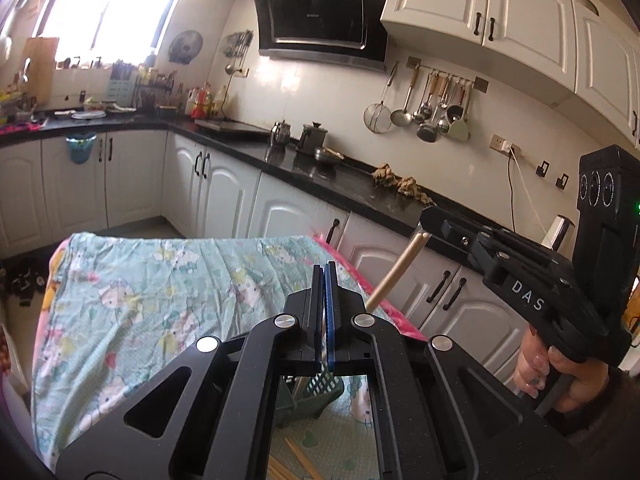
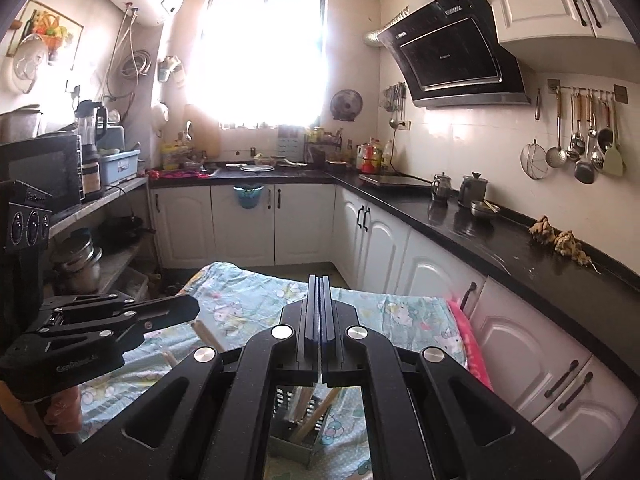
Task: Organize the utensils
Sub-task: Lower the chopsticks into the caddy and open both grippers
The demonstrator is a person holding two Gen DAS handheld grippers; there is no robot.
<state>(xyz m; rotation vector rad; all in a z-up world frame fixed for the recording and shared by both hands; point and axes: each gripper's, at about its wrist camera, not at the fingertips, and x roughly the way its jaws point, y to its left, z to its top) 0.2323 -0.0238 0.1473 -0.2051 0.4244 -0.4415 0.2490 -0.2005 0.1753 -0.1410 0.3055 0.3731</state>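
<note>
In the left wrist view my left gripper (image 1: 325,270) is shut and empty above a table with a turquoise cartoon cloth (image 1: 160,292). My right gripper (image 1: 426,220) at the right is shut on a golden-handled utensil (image 1: 396,272) that slants down toward the table. A dark green slotted utensil basket (image 1: 320,392) stands under my left gripper, with wooden chopsticks (image 1: 296,456) on the cloth before it. In the right wrist view my right gripper (image 2: 319,284) has its fingers together; the basket (image 2: 304,412) with utensil handles in it shows beneath. My left gripper (image 2: 192,306) is at the left, closed.
A black kitchen counter (image 1: 320,176) with white cabinets runs along the wall behind and to the right of the table. Ladles and strainers (image 1: 428,108) hang on a wall rail. A pink cloth edge (image 1: 400,320) lines the table's right side. Shelves with pots (image 2: 80,264) stand at left.
</note>
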